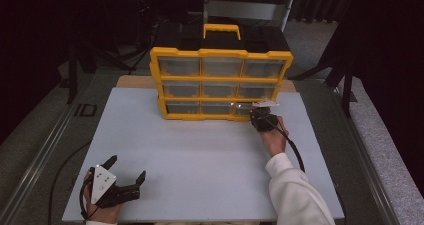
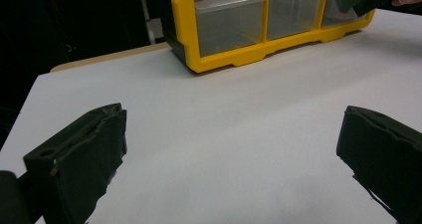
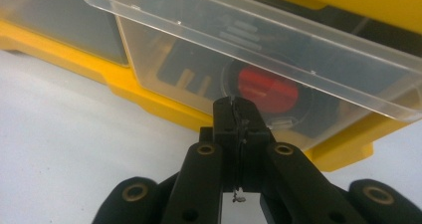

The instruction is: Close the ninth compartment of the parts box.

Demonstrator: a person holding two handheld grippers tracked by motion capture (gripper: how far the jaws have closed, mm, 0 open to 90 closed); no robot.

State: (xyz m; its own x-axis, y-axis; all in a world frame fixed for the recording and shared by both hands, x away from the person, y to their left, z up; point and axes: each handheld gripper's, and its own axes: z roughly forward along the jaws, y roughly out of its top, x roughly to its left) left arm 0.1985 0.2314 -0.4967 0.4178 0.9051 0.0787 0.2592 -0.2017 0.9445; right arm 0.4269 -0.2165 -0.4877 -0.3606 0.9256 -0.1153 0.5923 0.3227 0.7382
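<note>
Up close, in the right gripper view, a red round thing [image 3: 267, 90] is seen inside the clear drawer [image 3: 298, 50] of the yellow organizer [image 1: 220, 82], a detail lost in the high view, where the right gripper [image 1: 261, 116] is seen at the bottom right drawer. Its jaws are pressed together at the drawer's front; whether a lip is pinched cannot be told. The left gripper [image 1: 126, 168] is held over the tabletop [image 1: 200, 155], well apart from the organizer, jaws spread wide and empty.
</note>
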